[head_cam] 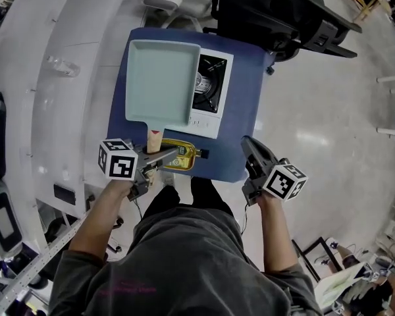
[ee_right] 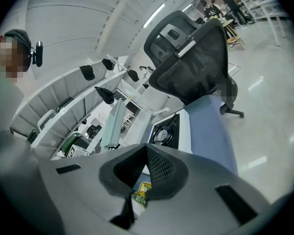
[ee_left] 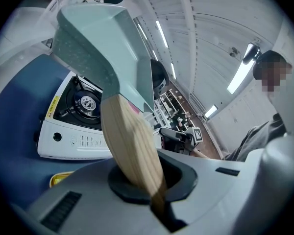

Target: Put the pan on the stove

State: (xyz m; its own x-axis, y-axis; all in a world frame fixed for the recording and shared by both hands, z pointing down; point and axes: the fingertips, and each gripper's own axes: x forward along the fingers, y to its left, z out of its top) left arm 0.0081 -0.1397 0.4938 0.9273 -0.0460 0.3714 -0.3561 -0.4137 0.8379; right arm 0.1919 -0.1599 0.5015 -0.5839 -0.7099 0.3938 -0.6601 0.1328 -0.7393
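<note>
A pale green square pan [head_cam: 161, 81] hangs tilted above the left part of the white portable stove [head_cam: 212, 104] and the blue table [head_cam: 240, 143]. Its wooden handle [head_cam: 154, 140] points toward me. My left gripper [head_cam: 155, 158] is shut on that handle. In the left gripper view the handle [ee_left: 130, 141] runs up out of the closed jaws to the pan [ee_left: 100, 38], with the stove's burner [ee_left: 85, 102] below and to its left. My right gripper [head_cam: 249, 145] hovers at the table's front right corner, shut and holding nothing. From the right gripper view the pan [ee_right: 112, 124] shows edge-on left of the stove [ee_right: 164, 131].
A yellow labelled packet [head_cam: 182, 158] lies on the table's front edge beside the left gripper. A black office chair [head_cam: 283, 15] stands behind the table. A white curved counter [head_cam: 46, 78] runs along the left. Bare floor lies to the right.
</note>
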